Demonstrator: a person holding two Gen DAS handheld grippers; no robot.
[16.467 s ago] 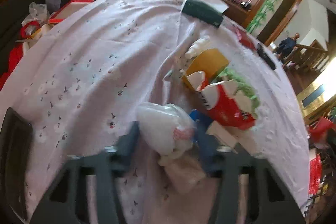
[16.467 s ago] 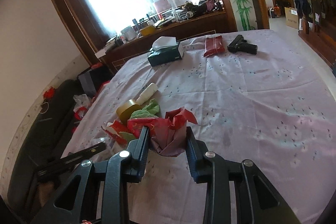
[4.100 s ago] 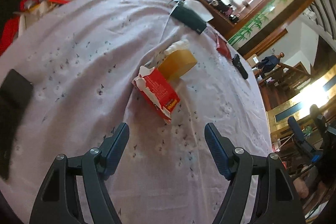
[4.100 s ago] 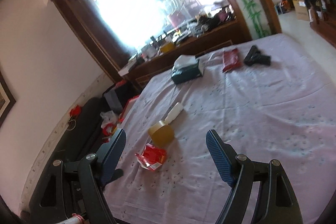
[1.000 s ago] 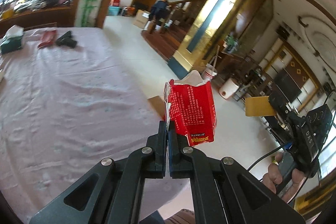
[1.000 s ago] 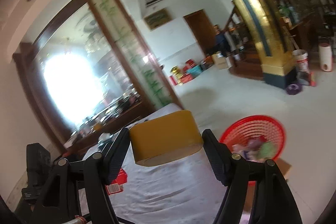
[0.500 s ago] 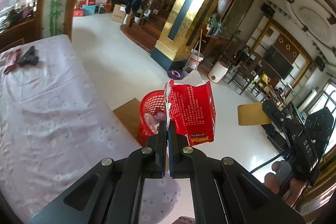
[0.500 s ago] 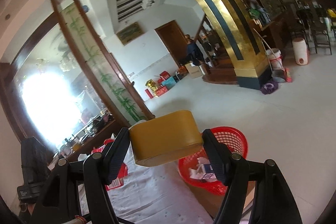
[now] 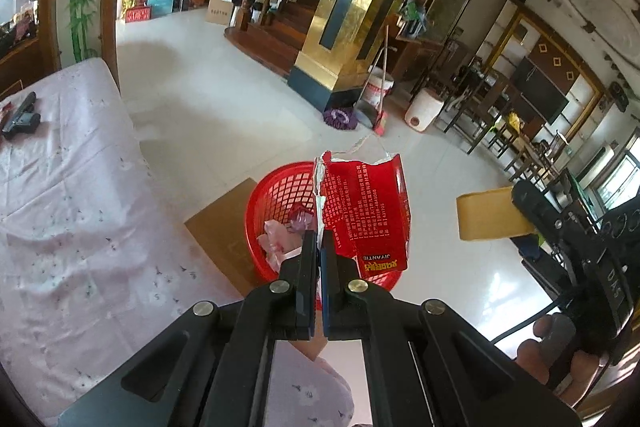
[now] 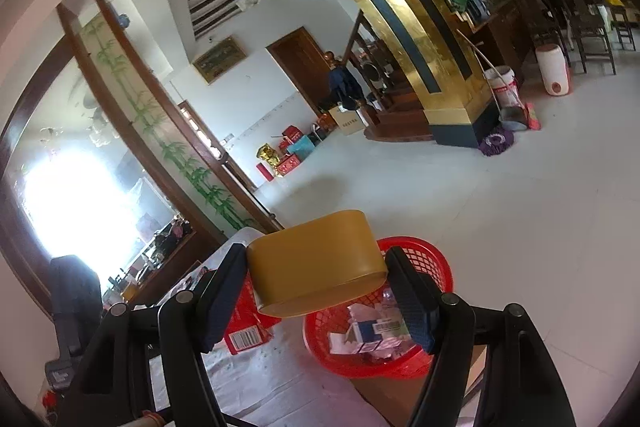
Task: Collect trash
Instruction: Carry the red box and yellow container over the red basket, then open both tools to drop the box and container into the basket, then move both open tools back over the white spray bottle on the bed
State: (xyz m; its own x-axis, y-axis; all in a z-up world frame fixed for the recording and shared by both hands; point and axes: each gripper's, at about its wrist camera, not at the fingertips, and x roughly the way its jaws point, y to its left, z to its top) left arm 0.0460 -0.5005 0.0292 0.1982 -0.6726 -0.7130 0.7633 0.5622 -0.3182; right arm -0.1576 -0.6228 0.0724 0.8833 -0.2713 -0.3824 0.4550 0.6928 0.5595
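The left gripper (image 9: 319, 247) is seen with its 2 black fingers pressed together on the torn silver-lined edge of a flattened red printed paper carton (image 9: 366, 213), which is held upright just ahead of the fingertips. Directly beyond and below that carton, a round red plastic mesh basket (image 9: 280, 187) is seen on a brown cardboard sheet (image 9: 222, 227) on the white tiled floor (image 9: 224, 111); crumpled pink and white wrappers (image 9: 280, 239) are visible inside it. To the left of the left gripper, a bed draped in a pale lilac flowered cloth (image 9: 60, 207) is spread, with a black pistol-shaped object (image 9: 20, 117) lying far off near its far-left edge.

The right gripper (image 10: 316, 285) is held fairly wide, and a mustard-yellow oval box (image 10: 316, 267) is clamped between its 2 blue-padded fingers, each pad touching 1 end of the box. The red mesh basket (image 10: 424, 263) appears just beyond and below the box, mostly under the right-hand finger, with white and blue paper scraps (image 10: 372, 335) inside. The red carton (image 10: 244, 327) is glimpsed to the left of this gripper, behind its left-hand finger.

In the left wrist view, the right gripper (image 9: 520, 211) with the yellow box (image 9: 492, 215) is seen at the far right, and the person's hand (image 9: 556, 355) is wrapped around its handle.
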